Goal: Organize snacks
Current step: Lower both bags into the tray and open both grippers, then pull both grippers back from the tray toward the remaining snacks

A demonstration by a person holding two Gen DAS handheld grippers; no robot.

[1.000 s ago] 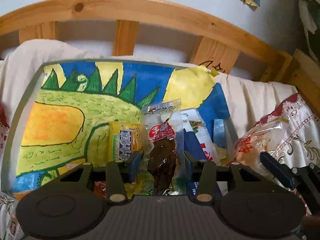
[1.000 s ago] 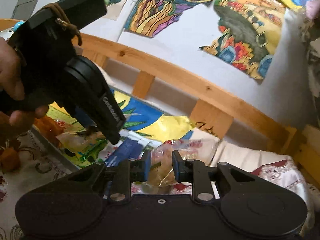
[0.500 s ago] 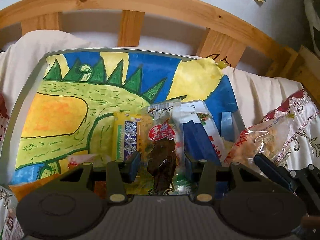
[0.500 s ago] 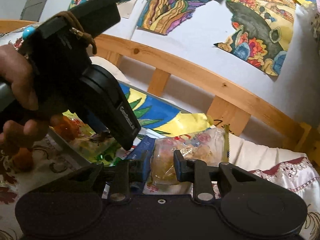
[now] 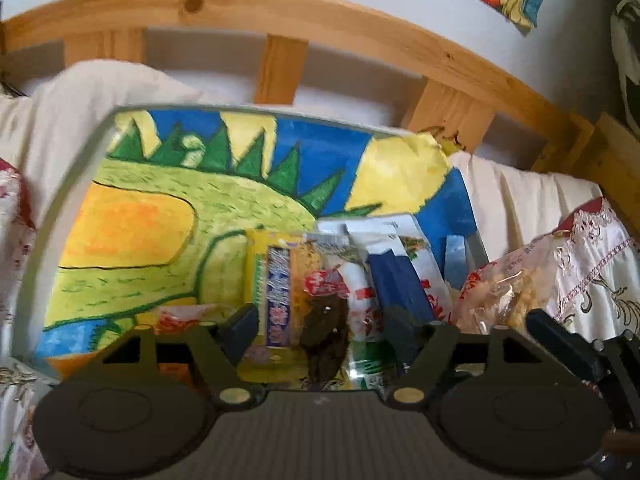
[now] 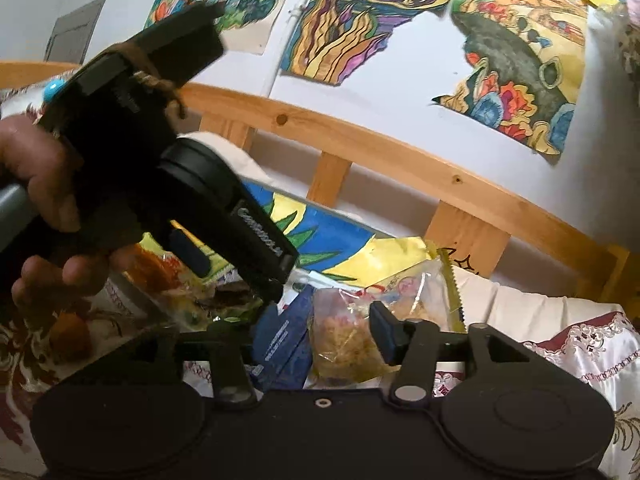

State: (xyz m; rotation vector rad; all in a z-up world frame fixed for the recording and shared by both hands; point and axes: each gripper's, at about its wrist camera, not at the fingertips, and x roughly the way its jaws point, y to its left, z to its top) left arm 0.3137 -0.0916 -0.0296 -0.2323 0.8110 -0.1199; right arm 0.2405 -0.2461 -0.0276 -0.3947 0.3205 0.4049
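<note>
Both tools are down over the tray with the painted dinosaur lining, which sits on the bed. My left tool is spread wide, gripping nothing, its fingers either side of the dark jerky packet that lies in the heap of snacks at the tray's near right corner. My right tool is spread too, straddling the clear bag of yellow crisps that leans at the tray's right edge, beside a navy packet. I judge this is the let-go: packets set down, not yet tidy. To do it well I'd lift each tool straight up, so no finger drags a wrapper. The crisp bag looks propped and may slide off; I'd nudge it inward, clear of the rim.
</note>
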